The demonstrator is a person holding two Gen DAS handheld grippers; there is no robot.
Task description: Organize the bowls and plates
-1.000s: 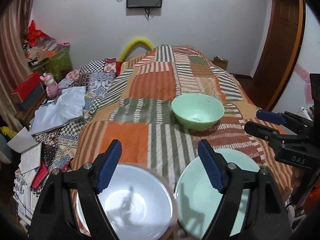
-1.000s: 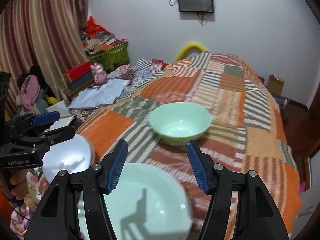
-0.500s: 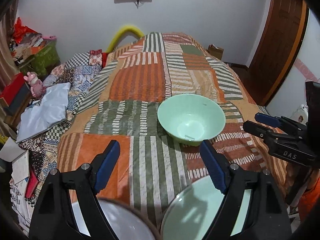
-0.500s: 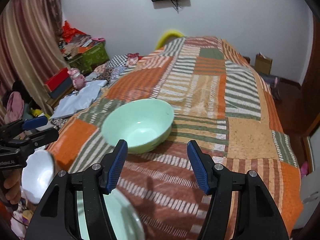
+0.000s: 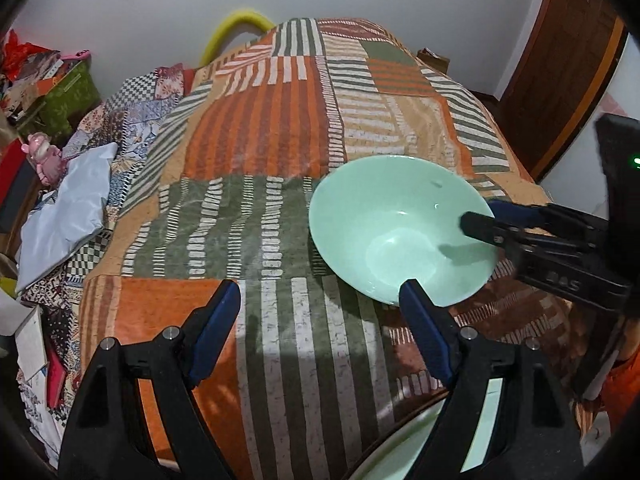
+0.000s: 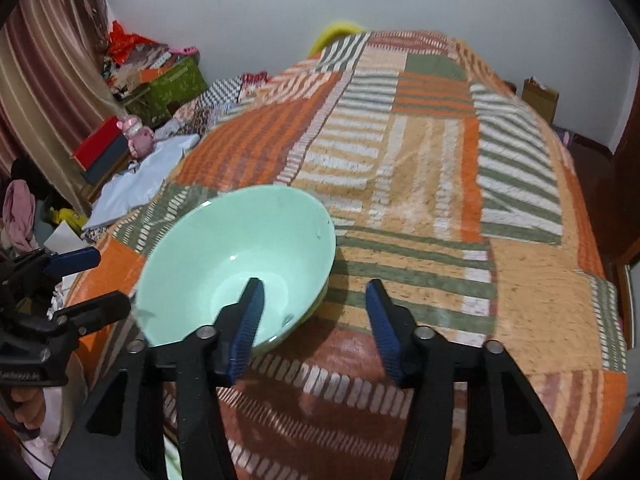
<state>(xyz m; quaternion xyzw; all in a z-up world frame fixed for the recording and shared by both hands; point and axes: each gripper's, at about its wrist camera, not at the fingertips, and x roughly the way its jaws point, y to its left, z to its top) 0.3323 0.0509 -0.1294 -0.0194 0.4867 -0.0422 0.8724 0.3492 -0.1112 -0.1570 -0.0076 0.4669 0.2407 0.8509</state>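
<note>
Bowl (image 6: 236,264), green, on bed (image 6: 420,208), unstacked; my right gripper (image 6: 314,320) closing, straddling rim at 4 o'clock, not pinching. Left gripper (image 5: 320,332) wide, empty. Stacking all pending.

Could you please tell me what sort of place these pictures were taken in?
Most likely a bedroom in a home. A bed under a patchwork bedspread fills the room, a curtain hangs at the left, and clothes and boxes are piled beside it.
</note>
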